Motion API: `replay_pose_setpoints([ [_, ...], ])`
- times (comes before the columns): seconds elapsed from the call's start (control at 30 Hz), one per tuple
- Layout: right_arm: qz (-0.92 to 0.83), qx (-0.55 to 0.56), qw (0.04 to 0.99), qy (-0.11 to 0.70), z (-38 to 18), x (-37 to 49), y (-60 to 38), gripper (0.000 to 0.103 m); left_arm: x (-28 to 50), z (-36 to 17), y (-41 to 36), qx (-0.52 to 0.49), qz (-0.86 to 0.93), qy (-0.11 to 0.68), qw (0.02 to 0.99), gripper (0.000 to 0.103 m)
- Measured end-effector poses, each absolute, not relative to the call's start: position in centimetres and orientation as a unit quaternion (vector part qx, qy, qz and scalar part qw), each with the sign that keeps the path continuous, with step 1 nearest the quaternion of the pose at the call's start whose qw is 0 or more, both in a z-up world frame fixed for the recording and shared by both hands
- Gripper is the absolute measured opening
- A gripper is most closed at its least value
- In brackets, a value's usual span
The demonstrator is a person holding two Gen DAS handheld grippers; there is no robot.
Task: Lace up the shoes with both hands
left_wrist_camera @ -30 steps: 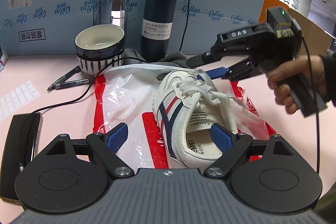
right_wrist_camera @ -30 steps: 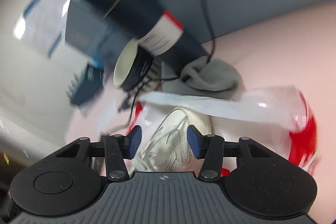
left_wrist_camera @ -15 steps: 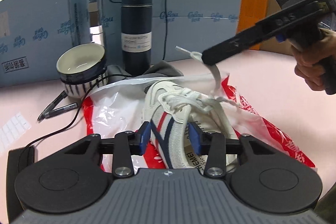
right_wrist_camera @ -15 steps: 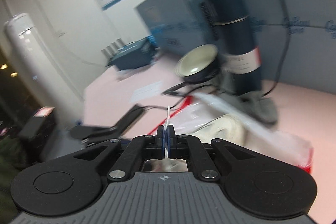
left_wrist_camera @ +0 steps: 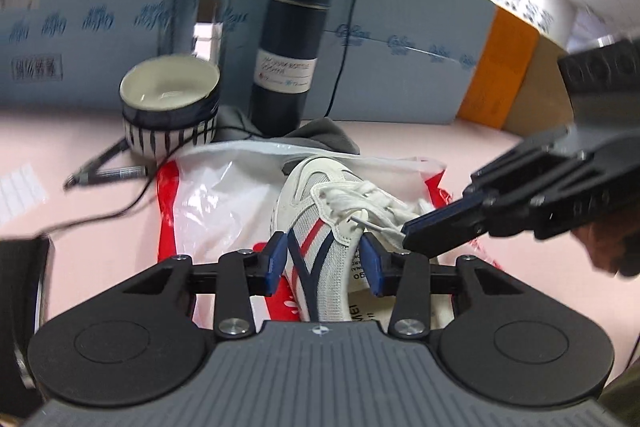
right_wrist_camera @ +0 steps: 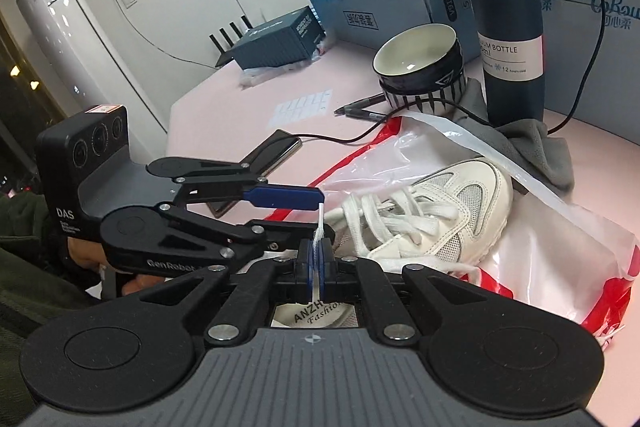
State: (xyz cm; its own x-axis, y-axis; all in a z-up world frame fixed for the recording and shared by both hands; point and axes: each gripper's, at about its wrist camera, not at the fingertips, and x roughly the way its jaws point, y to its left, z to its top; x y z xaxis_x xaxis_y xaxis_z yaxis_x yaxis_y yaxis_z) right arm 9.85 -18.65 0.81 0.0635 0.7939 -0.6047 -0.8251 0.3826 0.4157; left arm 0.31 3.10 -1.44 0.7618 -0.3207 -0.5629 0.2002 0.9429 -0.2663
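Shoe: white mesh-and-leather sneaker with navy and red side stripes (left_wrist_camera: 320, 227) lies on a crumpled white-and-red plastic bag (left_wrist_camera: 224, 195) on the pink surface (left_wrist_camera: 440, 143), toe toward the boxes, heel toward the cameras.
Left gripper: left gripper (left_wrist_camera: 323, 261) straddles the shoe's striped side wall near the collar; one blue finger outside the stripes, the other inside the opening, both pressed on the wall.
Left fingers: partly closed, clamped on the sneaker's side.
Lace: flat white shoelace (right_wrist_camera: 319, 239) crosses the eyelets; its free end runs from the upper eyelets to the right gripper.
Right gripper: right gripper (right_wrist_camera: 316, 261) sits just above the shoe's collar, beside the left gripper's tips.
Right fingers: closed tight on the lace end, frayed tip standing up between the pads.
Background: dark blue cylindrical vacuum bottle (left_wrist_camera: 290, 43), striped ceramic bowl (left_wrist_camera: 171, 107), grey cloth (right_wrist_camera: 536, 147), pen (left_wrist_camera: 106, 174), pale blue cartons (left_wrist_camera: 96, 23) behind the shoe.
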Motion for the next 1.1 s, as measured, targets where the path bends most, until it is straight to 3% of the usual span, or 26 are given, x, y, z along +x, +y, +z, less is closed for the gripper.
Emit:
replay_pose_setpoints([
  [0.33, 0.529, 0.000, 0.749, 0.399, -0.3, 10.2, -19.4, 0.004, 0.8, -2.9, 5.9, -0.237, -0.147, 0.336, 0.899, 0.041],
  [0.47, 0.516, 0.006, 0.761, 0.393, -0.4, 9.6, -19.5, 0.004, 0.5, -1.9, 4.4, -0.148, -0.141, 0.321, 0.925, 0.044],
  [0.5, 0.514, 0.006, 0.763, 0.392, -0.4, 9.4, -19.5, 0.004, 0.3, -1.5, 3.8, -0.111, -0.142, 0.313, 0.932, 0.042],
  [0.63, 0.501, 0.023, 0.772, 0.391, -0.7, 9.2, -19.7, 0.004, -0.5, -0.8, 1.8, 0.009, -0.175, 0.286, 0.942, 0.015],
  [0.67, 0.498, 0.029, 0.774, 0.390, -0.8, 9.1, -19.8, 0.004, -0.6, -0.7, 1.5, 0.025, -0.182, 0.283, 0.941, 0.012],
  [0.77, 0.492, 0.042, 0.779, 0.386, -1.0, 8.9, -20.0, 0.005, -0.2, -0.9, 2.7, -0.036, -0.191, 0.295, 0.936, 0.010],
  [0.97, 0.491, 0.065, 0.785, 0.371, -1.0, 8.2, -20.2, 0.005, 1.2, -3.6, 7.8, -0.297, -0.200, 0.321, 0.877, 0.010],
  [1.1, 0.493, 0.063, 0.790, 0.360, -0.7, 7.8, -19.9, 0.005, 1.6, -5.2, 9.1, -0.369, -0.195, 0.322, 0.850, 0.011],
])
